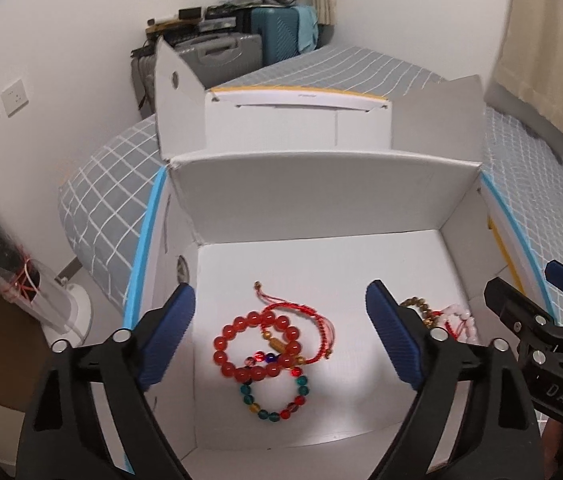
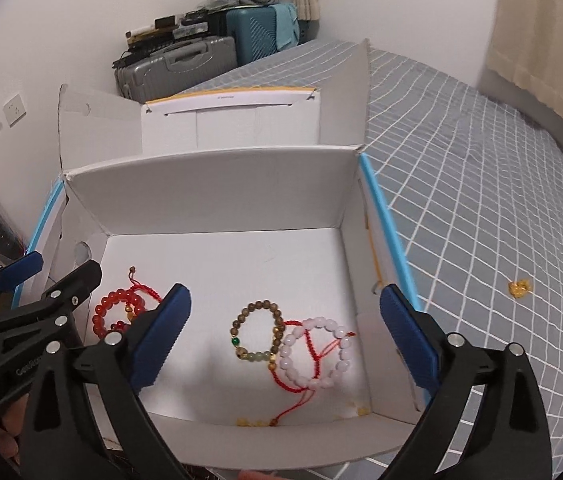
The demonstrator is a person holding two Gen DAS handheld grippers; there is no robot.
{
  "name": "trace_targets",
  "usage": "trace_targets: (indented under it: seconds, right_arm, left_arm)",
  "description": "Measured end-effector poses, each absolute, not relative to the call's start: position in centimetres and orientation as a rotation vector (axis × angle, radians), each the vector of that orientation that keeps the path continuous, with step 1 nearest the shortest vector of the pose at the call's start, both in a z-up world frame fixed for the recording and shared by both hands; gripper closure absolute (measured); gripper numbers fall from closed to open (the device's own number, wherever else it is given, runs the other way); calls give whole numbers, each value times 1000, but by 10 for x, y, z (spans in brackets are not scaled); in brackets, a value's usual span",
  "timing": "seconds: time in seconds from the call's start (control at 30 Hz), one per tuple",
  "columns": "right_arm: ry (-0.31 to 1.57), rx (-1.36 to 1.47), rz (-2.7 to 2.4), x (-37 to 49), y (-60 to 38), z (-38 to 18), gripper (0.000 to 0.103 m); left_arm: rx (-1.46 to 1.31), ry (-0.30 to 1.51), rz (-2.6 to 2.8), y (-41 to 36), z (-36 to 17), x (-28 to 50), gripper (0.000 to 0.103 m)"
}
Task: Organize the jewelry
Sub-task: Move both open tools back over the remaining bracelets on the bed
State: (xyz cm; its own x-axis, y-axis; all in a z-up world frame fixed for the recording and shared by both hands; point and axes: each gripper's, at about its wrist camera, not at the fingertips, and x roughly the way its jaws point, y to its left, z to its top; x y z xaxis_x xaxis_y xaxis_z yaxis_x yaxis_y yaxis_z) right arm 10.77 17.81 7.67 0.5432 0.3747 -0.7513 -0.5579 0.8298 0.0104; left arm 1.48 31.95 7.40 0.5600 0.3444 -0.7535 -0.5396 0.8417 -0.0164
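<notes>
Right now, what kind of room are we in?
Probably a bedroom. The white box with the bracelets sits on a bed with a grey checked sheet, suitcases are stacked in the corner, and a curtain hangs beside the bed.

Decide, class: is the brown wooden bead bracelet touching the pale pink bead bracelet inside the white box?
Touching. The right wrist view shows the brown wooden bead bracelet pressed against the pale pink bead bracelet with no gap where their rings meet, on the white box floor.

Matt white cardboard box — glossy glass-like red bead bracelet.
</notes>
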Motion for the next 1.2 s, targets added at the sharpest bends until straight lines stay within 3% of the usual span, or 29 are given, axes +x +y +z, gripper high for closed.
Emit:
trace_targets:
  seconds: [0.13, 0.77, 1.2]
  right_arm:
    - [815, -226, 532, 108, 160, 82, 8]
    - [724, -66, 226, 113, 0, 111, 8]
    - [754, -30, 2, 120, -143, 84, 8]
  left_arm:
    - [-251, 803, 511, 310, 79, 17, 6]
    - [-179, 771, 287, 200, 97, 50, 6]
    - [-102, 761, 78, 81, 89, 118, 6]
